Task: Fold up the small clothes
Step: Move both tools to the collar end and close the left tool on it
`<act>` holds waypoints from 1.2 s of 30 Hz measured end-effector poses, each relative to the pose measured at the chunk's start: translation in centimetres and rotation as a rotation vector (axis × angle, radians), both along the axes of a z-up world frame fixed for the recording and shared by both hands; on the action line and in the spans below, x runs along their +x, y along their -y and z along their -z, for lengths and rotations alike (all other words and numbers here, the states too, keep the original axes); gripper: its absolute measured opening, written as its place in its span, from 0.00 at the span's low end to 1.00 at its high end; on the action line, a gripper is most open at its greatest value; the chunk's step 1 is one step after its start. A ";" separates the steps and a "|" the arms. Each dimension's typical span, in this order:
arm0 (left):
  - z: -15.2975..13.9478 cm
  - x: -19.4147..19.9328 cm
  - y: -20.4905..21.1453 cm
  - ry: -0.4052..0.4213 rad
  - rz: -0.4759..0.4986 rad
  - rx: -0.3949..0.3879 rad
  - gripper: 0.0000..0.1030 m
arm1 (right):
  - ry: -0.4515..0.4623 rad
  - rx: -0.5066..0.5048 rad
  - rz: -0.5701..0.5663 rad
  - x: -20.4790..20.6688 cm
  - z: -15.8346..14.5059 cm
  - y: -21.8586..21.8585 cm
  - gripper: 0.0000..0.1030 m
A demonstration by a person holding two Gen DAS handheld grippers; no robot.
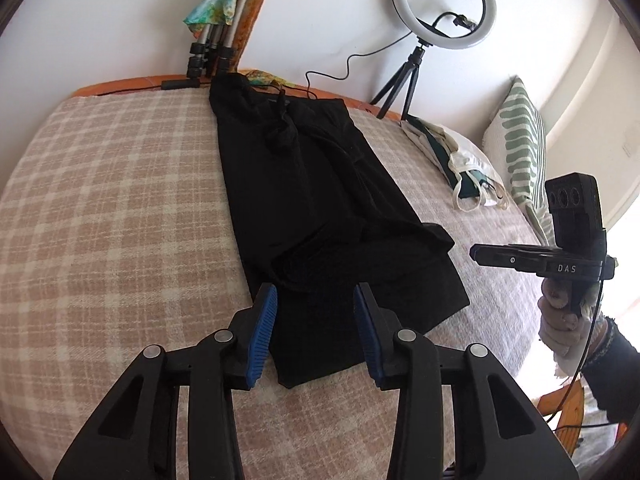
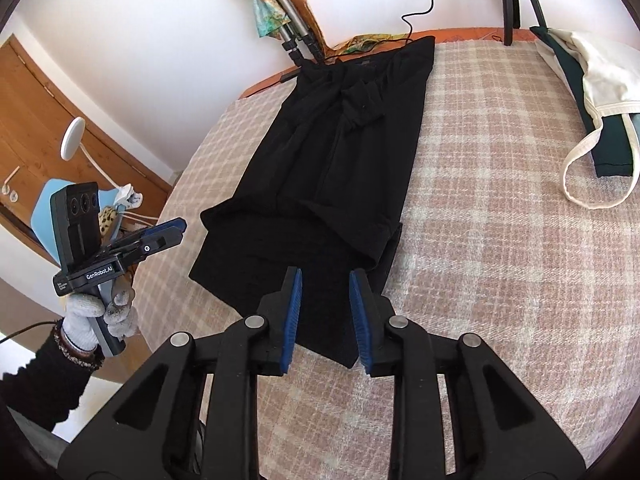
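Shorts (image 1: 316, 184) are lying lengthwise-folded on the bed (image 1: 120, 200); both tongs (image 1: 316, 320) (image 2: 325, 308) are hovering wide, empty; crosswise folding is remaining.

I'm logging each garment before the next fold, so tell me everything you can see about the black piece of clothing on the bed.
The black garment is a matte, soft-looking fabric, already folded lengthwise into a long narrow strip. It lies flat on the checked blanket, running from the near edge towards the wall. A bunched knot or tie sits near its far end, and an upper layer ends short of the near end, leaving a lower layer exposed. Neither hand-held gripper is gripping it.
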State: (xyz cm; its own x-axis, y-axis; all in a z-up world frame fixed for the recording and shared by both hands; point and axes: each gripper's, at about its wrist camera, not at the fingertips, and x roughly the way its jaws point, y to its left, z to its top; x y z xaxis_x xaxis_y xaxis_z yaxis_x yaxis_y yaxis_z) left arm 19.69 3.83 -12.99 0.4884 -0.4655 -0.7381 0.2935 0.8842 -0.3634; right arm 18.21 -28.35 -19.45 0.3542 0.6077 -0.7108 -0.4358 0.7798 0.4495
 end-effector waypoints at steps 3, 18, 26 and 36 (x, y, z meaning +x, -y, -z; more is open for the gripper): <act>1.4 -0.4 0.9 -0.035 0.034 0.059 0.30 | -0.004 -0.053 -0.058 -0.5 1.3 -1.7 0.20; 3.1 2.8 2.3 -0.035 0.038 0.141 0.29 | 0.027 -0.203 -0.133 2.4 2.8 -5.3 0.19; 2.3 6.7 0.7 0.015 -0.069 0.148 0.29 | 0.086 -0.253 -0.036 6.5 1.3 -4.9 0.20; 0.6 11.5 -1.4 0.041 -0.111 0.101 0.29 | 0.111 -0.238 0.054 11.4 -0.8 -2.7 0.20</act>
State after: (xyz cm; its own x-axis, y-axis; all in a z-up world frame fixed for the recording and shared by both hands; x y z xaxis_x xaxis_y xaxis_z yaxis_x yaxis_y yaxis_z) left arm 31.18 5.21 -13.54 0.5638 -0.3311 -0.7566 0.2047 0.9436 -0.2604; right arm 29.61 -25.68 -18.68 0.4652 0.4059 -0.7867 -0.4266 0.8815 0.2026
